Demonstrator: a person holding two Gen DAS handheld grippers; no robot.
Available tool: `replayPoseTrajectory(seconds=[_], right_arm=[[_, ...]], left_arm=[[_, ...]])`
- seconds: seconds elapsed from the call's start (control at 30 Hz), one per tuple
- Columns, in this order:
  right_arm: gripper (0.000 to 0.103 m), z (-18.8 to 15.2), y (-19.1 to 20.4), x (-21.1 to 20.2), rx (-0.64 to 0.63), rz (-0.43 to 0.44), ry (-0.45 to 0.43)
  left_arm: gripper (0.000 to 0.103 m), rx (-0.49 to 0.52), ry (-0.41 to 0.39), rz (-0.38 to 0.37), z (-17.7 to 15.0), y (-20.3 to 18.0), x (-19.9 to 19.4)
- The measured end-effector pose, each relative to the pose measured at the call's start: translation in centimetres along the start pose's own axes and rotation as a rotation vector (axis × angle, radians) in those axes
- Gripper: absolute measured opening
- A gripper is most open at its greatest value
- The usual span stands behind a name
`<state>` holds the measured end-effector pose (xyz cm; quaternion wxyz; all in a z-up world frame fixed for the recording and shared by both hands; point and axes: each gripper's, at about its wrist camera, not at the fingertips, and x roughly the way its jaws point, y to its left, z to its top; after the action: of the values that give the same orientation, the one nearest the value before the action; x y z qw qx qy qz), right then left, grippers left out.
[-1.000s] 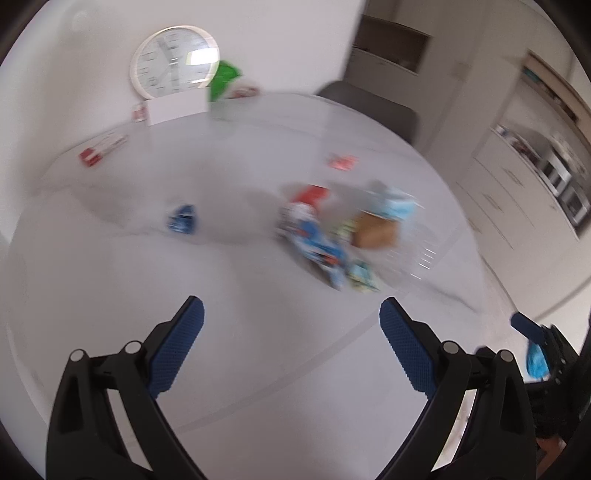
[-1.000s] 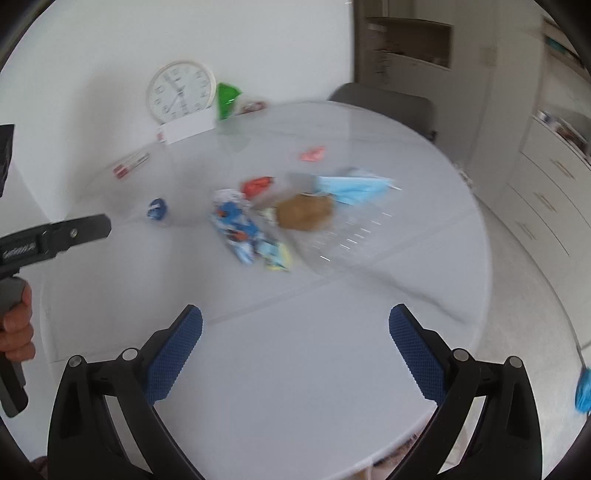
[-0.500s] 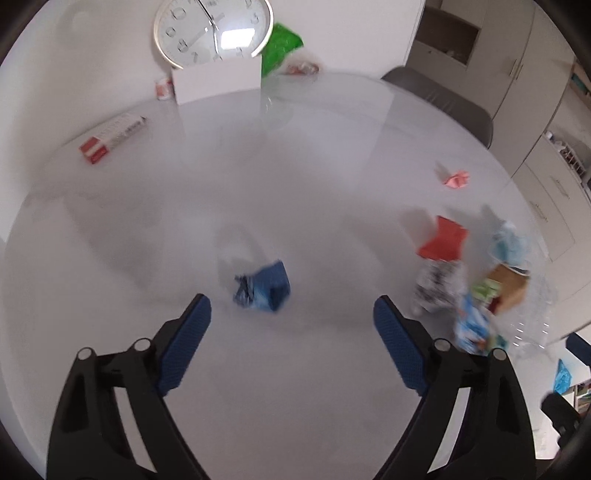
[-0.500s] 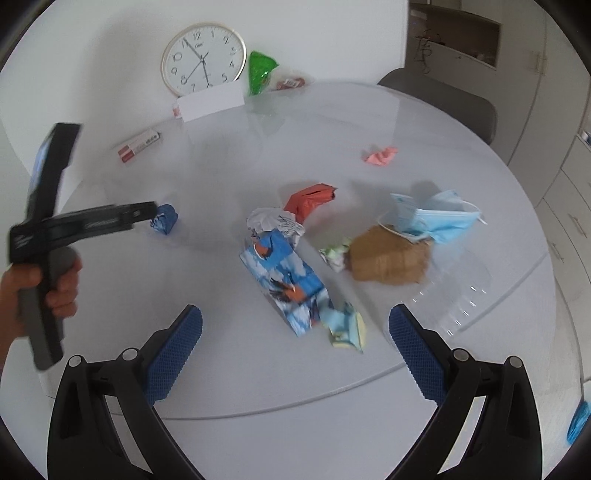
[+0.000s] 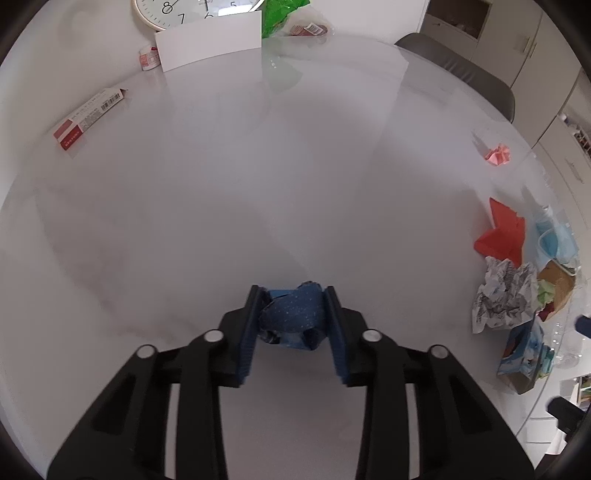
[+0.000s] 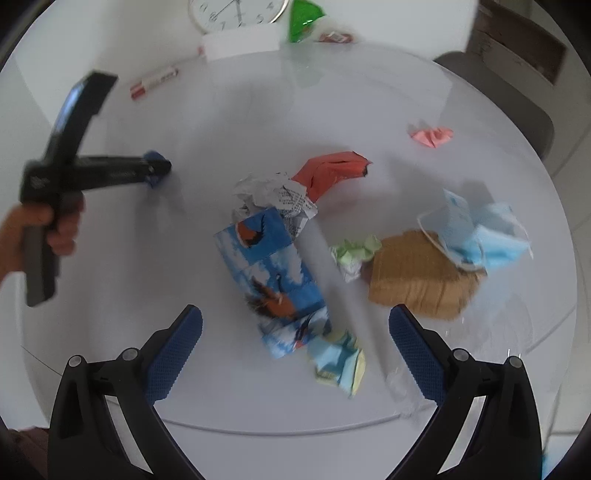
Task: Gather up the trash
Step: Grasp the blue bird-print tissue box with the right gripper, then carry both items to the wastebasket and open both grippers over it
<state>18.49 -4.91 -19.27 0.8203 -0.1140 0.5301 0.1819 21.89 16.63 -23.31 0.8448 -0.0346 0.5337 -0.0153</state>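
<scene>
a round white table (image 6: pixel 424 92) is shown from two wrist cameras. the left gripper (image 5: pixel 293 314) is angled steeply down at the table's left part, and its jaws, which have just been closing, are pressed against both sides of a crumpled dark blue wrapper (image 5: pixel 295 317) resting on the table surface. in the right wrist view the same gripper is seen from the side, held by a hand (image 6: pixel 55 229), with the blue wrapper at its tip. the right gripper (image 6: pixel 295 332) is held above the near edge of the table with its jaws spread wide and nothing between its pads. below and ahead of it a cluster of trash is gathered near the table's middle: a blue printed carton (image 6: pixel 269 273) lying flat, a ball of crumpled newsprint (image 6: pixel 273 195) touching its far end, a red paper piece (image 6: pixel 332 170) just beyond that, a small pale blue and yellow wrapper (image 6: pixel 338 360) at the carton's near end, a green-white scrap (image 6: pixel 354 253) beside a brown paper bag (image 6: pixel 417 277), and a light blue face mask (image 6: pixel 476 232) overlapping the bag's far right side. a pink crumpled paper (image 6: pixel 432 136) lies apart, toward the far right edge. at the far edge a clock (image 6: pixel 236 13), a white card (image 6: pixel 240 42), a green wrapper (image 6: pixel 303 18) and a red-and-white box (image 6: pixel 155 81) are set.
</scene>
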Motion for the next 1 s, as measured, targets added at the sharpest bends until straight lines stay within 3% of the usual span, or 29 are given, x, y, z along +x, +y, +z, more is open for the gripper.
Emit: replayPoseTrajectory(seconds=[0.13,0.27,0.4,0.43,0.47,0.53,0.83,1.0], right_arm=[[0.100,1.0,0.7,1.4,-0.069,0.035,0.019],[0.099,1.6,2.3,3.1,-0.215,0.014,0.043],[0.082,1.9,3.2,4.0,-0.291,0.006,0.054],[0.069,2.1,3.3,3.9,-0.296,0.012,0.055],[0.059,2.3,3.3,4.1,-0.286,0.031,0.073],[0.054,2.5,3.3,4.1,-0.271,0.039,0.073],[0.053,2.6,2.9,0.8,-0.128,0.130,-0.008],[0.053,0.6,1.4,-4.6,0.077,0.225,-0.124]], left_arm=[[0.030,-0.020,0.006,-0.026,0.1,0.7,-0.3],[0.030,-0.038,-0.008,-0.043,-0.1,1.3,-1.4],[0.030,-0.057,-0.025,-0.048,-0.3,1.8,-3.1],[0.030,-0.061,-0.031,-0.050,-0.5,1.9,-3.6],[0.030,-0.065,-0.035,-0.049,-0.6,2.0,-4.0],[0.030,-0.075,-0.043,-0.043,-0.8,2.3,-5.0],[0.030,-0.104,-0.058,-0.031,-4.0,2.2,-9.7],[0.030,-0.049,-0.067,-0.072,-6.0,-0.5,-13.1]])
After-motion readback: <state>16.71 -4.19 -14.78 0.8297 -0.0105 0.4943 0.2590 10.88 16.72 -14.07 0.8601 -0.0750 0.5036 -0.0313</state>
